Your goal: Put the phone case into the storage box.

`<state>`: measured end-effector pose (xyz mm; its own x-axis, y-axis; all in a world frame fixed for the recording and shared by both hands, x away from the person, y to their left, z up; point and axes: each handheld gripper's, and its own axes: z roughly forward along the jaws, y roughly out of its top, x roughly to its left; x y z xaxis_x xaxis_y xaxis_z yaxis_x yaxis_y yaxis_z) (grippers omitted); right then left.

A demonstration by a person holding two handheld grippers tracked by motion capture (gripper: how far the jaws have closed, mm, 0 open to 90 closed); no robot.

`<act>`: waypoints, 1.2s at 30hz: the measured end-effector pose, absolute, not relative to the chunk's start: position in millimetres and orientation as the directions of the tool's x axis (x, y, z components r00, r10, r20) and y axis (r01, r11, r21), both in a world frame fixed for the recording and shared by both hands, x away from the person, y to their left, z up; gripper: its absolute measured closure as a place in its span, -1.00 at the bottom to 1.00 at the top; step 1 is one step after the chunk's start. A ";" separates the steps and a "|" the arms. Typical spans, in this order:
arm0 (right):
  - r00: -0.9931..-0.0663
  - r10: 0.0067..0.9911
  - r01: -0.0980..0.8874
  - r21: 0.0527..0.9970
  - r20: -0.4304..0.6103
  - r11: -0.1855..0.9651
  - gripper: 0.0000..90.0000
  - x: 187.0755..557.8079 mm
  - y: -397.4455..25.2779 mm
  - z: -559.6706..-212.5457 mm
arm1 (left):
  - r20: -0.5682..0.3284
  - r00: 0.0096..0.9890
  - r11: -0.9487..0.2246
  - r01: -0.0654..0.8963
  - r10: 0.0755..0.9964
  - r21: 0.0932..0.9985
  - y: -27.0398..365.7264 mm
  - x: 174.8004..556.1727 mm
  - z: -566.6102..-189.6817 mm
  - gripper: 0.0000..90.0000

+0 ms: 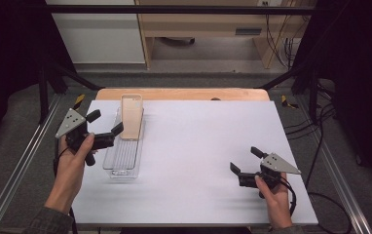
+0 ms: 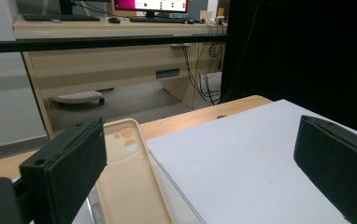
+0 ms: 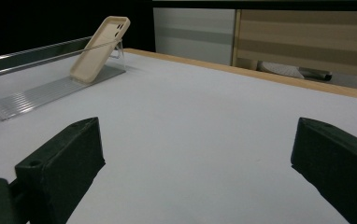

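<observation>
Over on my left, my left gripper (image 1: pixel 107 124) hangs wide open beside the beige phone case (image 1: pixel 131 117); one clumsy nudge could topple it off the clear tray (image 1: pixel 121 163).

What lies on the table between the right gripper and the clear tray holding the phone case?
Nothing: in the high view, bare white table stretches from the right gripper to the clear tray where the phone case leans. The right gripper view agrees.

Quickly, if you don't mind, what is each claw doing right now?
Left claw: open, holding nothing, beside the phone case.
Right claw: open, holding nothing, over the white table.
</observation>
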<state>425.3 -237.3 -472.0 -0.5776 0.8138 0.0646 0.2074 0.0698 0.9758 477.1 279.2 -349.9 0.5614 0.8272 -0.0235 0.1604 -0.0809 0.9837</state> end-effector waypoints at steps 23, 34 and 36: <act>-0.585 0.810 0.198 0.977 0.050 0.082 -0.94 423.5 -236.8 -471.3 | -0.007 0.566 -0.061 0.101 0.824 0.993 307.6 447.0 -371.0 -0.97; -0.585 0.809 0.196 0.977 0.048 0.084 -0.94 422.8 -237.1 -471.0 | -0.037 0.561 -0.014 0.087 0.827 0.996 316.6 438.3 -377.4 -0.97; -0.586 0.809 0.195 0.977 0.047 0.085 -0.94 422.7 -237.2 -470.9 | -0.045 0.563 -0.009 0.093 0.825 0.996 317.0 436.7 -380.3 -0.97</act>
